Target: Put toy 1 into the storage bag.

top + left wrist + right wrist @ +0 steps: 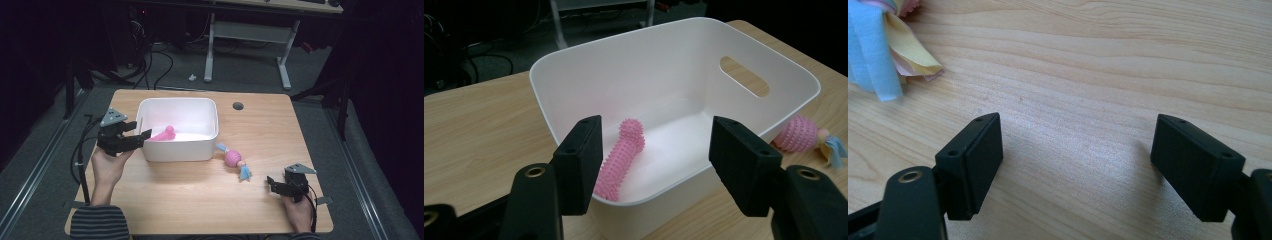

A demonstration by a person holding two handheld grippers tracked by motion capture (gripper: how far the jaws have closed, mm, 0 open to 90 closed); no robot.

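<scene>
A white bin (180,150) stands on the wooden table (270,135), left of centre. Inside it lies a pink spiky stick toy (165,134). My left gripper (140,131) hovers at the bin's left wall, open, with nothing between its jaws. From the left gripper view, the stick toy (621,157) rests on the floor of the bin (649,65), beyond the open left gripper (656,150). A pink spiky ball toy with blue tassels (233,158) lies right of the bin. My right gripper (271,184) rests open near the front right, over bare wood (1075,150), and a blue tassel (873,55) reaches in beside it.
A dark round grommet (238,106) sits in the table's far edge. Beyond the table stand a white desk frame (250,35) and cables on the grey floor (160,65). The ball toy (796,134) lies just outside the bin's right wall.
</scene>
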